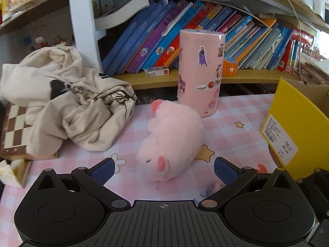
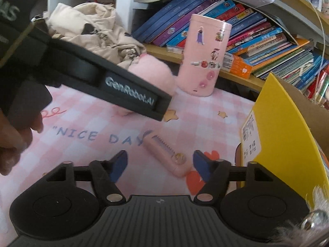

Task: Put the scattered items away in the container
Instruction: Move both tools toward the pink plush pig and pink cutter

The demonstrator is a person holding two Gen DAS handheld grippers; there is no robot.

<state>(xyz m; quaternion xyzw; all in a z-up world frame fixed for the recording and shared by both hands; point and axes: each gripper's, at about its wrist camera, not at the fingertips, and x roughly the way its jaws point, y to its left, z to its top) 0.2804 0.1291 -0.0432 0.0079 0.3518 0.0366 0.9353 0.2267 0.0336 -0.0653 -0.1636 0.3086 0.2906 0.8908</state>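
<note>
Pink plush, one toy (image 1: 172, 140), lies on its side on the pink checked surface (image 1: 236, 111), just ahead of the left gripper (image 1: 164, 171). That gripper's two blue-padded fingers (image 1: 102, 171) stand wide apart, one to each side of the toy's near end, neither touching it. One pink comb case (image 2: 166, 154) lies flat on the same cloth, its toothed edge showing, a round sticker near its closer end. It sits just ahead of the right gripper (image 2: 160, 166), whose two fingers (image 2: 119, 164) are likewise spread with nothing between the pads. One yellow box (image 2: 287, 140), open at the top and bearing a white printed label on its side, stands at the right edge of the surface, near the comb case and well apart from the toy. One pink cylindrical tin (image 1: 200, 72) covered in stickers stands upright just behind the toy. One cream cloth bag (image 1: 72, 103) with black print lies crumpled to the left, partly over one chequered board (image 1: 14, 131). Behind everything, one shelf (image 1: 246, 78) holds a leaning row of books too many to count. In the right wrist view, the body of the left gripper crosses the upper left, gripped by a hand (image 2: 12, 144).
</note>
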